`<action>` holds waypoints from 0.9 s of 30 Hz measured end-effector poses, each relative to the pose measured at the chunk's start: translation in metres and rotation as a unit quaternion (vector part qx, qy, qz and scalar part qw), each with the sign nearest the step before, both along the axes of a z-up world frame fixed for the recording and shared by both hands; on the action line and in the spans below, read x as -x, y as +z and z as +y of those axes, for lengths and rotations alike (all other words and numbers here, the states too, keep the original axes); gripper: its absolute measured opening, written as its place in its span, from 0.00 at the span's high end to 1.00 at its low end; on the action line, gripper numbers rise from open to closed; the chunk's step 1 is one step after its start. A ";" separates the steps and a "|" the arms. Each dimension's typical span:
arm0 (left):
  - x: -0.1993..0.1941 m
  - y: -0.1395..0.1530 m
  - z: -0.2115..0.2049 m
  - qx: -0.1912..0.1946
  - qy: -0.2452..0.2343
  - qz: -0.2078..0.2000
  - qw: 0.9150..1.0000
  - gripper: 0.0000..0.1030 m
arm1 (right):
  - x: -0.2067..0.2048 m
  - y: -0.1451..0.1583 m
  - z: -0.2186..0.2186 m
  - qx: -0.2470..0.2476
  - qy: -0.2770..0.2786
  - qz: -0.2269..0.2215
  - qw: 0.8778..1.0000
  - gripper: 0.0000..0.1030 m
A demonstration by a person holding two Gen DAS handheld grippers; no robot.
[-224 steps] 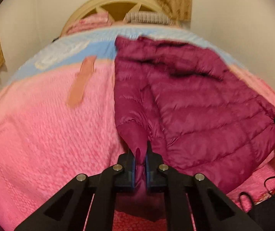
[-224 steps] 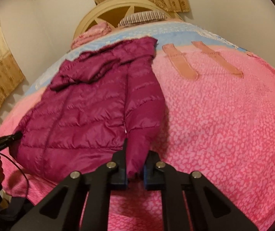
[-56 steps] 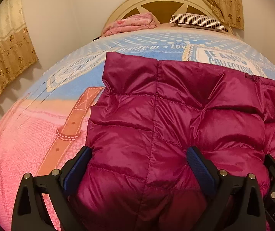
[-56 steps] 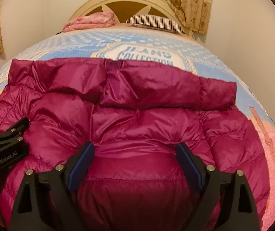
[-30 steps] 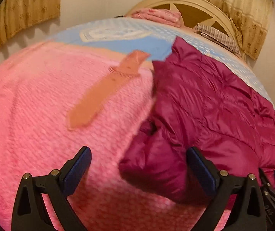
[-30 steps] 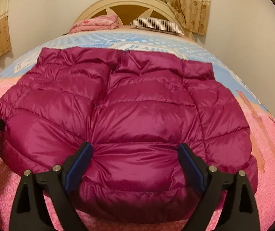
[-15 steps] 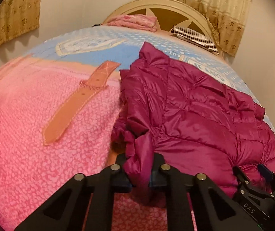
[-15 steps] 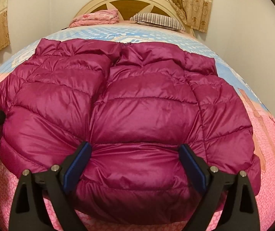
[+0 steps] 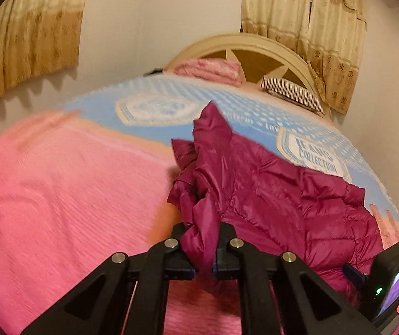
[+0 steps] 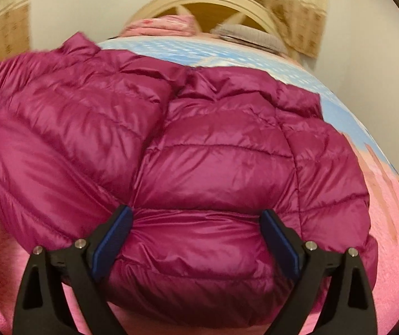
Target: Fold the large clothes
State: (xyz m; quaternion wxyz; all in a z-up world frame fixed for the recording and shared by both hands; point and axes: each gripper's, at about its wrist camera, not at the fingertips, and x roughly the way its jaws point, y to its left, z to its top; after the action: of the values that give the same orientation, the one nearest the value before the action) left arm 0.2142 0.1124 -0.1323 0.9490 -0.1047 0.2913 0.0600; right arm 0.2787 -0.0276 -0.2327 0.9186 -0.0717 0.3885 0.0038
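Pink-and-blue bedspread (image 9: 60,195) covers the bed. Left gripper (image 9: 200,251): fingers clamped on a bunched fold at the left edge of the magenta puffer jacket (image 10: 213,162), which lies across the bedspread. Right gripper (image 10: 196,240): fingers spread wide, straddling the jacket's near hem, blue pads (image 10: 113,234) beside the fabric.

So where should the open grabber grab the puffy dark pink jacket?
Probably the thick rounded bottom edge of the puffy dark pink quilted jacket, bulging between the right gripper's open pads. Come in low from the near side and pinch one fold; the left gripper already clamps a bunched edge.
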 end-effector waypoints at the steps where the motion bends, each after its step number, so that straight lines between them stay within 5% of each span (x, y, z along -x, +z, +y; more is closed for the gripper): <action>1: 0.001 0.004 0.001 -0.007 0.000 -0.004 1.000 0.94 | 0.001 0.001 0.010 0.005 0.014 -0.002 1.000 0.07; 8: -0.005 0.027 -0.031 -0.058 -0.021 -0.031 0.998 0.94 | 0.013 0.023 -0.028 -0.069 0.048 0.006 0.996 0.09; 15: 0.002 0.054 -0.107 -0.103 -0.100 -0.082 0.986 0.94 | 0.044 0.050 -0.166 -0.048 -0.070 -0.024 0.996 0.08; 21: 0.008 0.048 -0.193 -0.145 -0.199 -0.084 0.966 0.94 | 0.067 0.038 -0.259 -0.025 -0.167 0.001 0.986 0.08; 27: 0.012 0.004 -0.266 -0.189 -0.290 -0.041 0.937 0.94 | 0.101 0.040 -0.327 -0.034 -0.242 0.010 0.970 0.08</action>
State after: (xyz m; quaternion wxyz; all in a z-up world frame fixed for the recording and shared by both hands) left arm 0.2022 -0.1541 -0.1278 0.9385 0.1637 0.2536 -0.1680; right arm 0.1777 -0.3541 -0.1931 0.8902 0.0560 0.4030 -0.2048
